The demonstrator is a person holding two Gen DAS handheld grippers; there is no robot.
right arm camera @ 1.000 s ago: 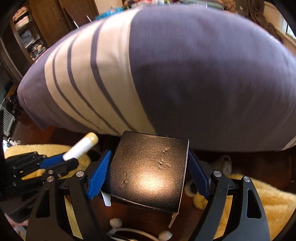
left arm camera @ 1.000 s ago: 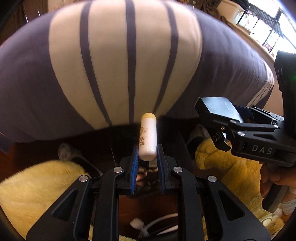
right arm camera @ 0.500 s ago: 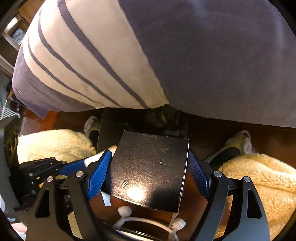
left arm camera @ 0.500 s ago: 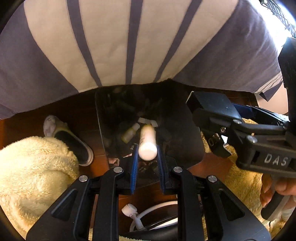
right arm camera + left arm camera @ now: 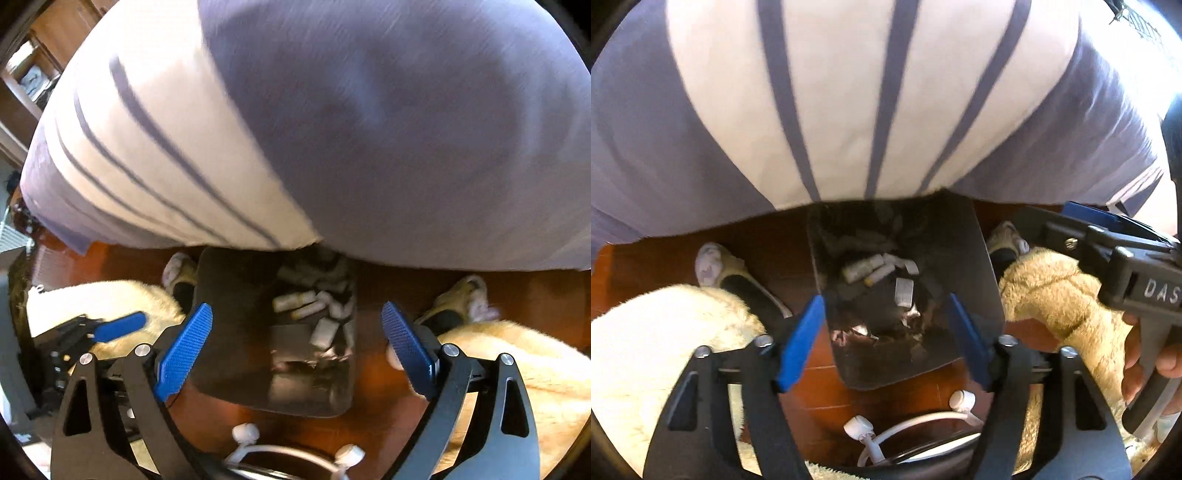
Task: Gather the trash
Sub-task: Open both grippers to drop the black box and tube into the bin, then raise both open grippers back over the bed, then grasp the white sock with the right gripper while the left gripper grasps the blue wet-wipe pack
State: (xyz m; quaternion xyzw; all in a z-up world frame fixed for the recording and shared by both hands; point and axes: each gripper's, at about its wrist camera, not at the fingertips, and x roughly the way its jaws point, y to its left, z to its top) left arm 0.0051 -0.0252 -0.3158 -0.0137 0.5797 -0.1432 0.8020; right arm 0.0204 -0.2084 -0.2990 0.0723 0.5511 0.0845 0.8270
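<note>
1. In the left wrist view, the left gripper (image 5: pixel 884 341) is seen at the lower centre with its blue pads spread and its jaws opening; nothing is pressed between them.
2. A dark trash bin (image 5: pixel 979 266) is seen at the centre of the frame, on the wooden floor (image 5: pixel 775 254); small pale tubes and wrappers (image 5: pixel 882 271) are seen lying inside it.
3. In the right wrist view, the right gripper (image 5: pixel 295 345) is shown with jaws opening wide; nothing is clasped; the bin (image 5: pixel 229 295) is framed between its pads.
4. The upper half of both frames is filled by a striped purple-and-white bedcover (image 5: pixel 849 92); the bin's far edge is overhung by it.
5. Slippers (image 5: pixel 716 266) are seen at either side of the bin.
</note>
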